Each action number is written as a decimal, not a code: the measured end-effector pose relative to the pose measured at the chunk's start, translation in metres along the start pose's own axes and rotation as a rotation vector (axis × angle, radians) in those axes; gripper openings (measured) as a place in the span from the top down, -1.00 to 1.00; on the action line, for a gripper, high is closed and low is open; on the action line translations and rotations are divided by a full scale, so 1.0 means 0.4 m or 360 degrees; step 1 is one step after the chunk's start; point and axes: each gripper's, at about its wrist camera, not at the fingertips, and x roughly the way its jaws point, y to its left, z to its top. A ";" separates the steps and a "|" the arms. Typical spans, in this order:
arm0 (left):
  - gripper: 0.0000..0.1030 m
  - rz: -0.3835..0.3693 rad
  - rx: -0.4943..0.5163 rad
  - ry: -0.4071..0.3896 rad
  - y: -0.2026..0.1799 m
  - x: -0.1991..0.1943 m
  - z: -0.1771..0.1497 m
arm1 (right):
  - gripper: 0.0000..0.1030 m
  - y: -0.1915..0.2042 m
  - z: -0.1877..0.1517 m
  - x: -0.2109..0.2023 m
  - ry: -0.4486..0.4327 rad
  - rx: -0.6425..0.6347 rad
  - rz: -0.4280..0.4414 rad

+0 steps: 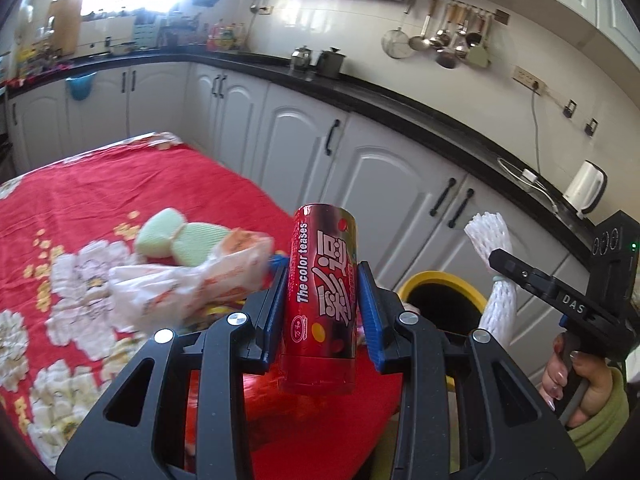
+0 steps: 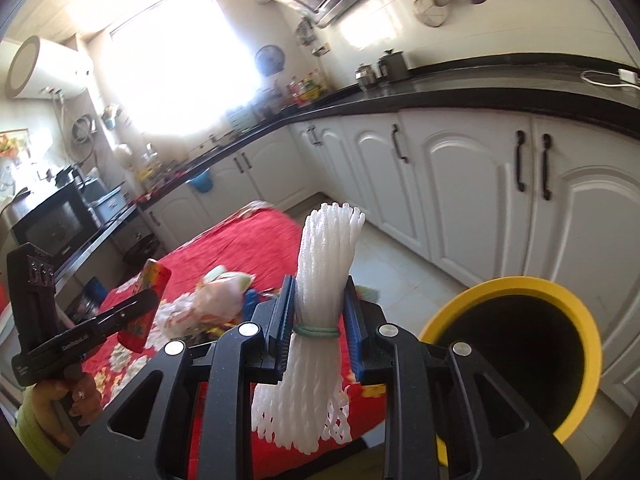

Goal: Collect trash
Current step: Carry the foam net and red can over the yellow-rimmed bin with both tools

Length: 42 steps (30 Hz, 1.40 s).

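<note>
Left gripper (image 1: 323, 304) clamps red can (image 1: 322, 296); right gripper (image 2: 320, 320) clamps foam net (image 2: 320, 304). Carry step; next, release over yellow bin (image 2: 516, 284).

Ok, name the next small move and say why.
Probably swing the right tool over the yellow-rimmed bin and open it. It is shut on the white foam net bundle, and the bin's open mouth sits just to its right; the left tool holds the red can.
</note>
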 end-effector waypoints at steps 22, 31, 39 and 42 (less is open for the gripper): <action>0.48 -0.0216 0.0192 0.0052 -0.252 0.141 -0.017 | 0.56 -0.221 -0.019 -0.083 -0.0135 0.0117 -0.0293; 0.48 -0.0328 0.0250 0.0164 -0.352 0.241 -0.050 | 0.55 -0.303 -0.044 -0.078 -0.0152 0.0167 -0.0358; 0.48 -0.0383 0.0296 0.0241 -0.419 0.328 -0.082 | 0.53 -0.361 -0.070 -0.055 -0.0100 0.0210 -0.0406; 0.47 -0.0401 0.0316 0.0267 -0.441 0.356 -0.093 | 0.53 -0.380 -0.081 -0.050 -0.0080 0.0241 -0.0415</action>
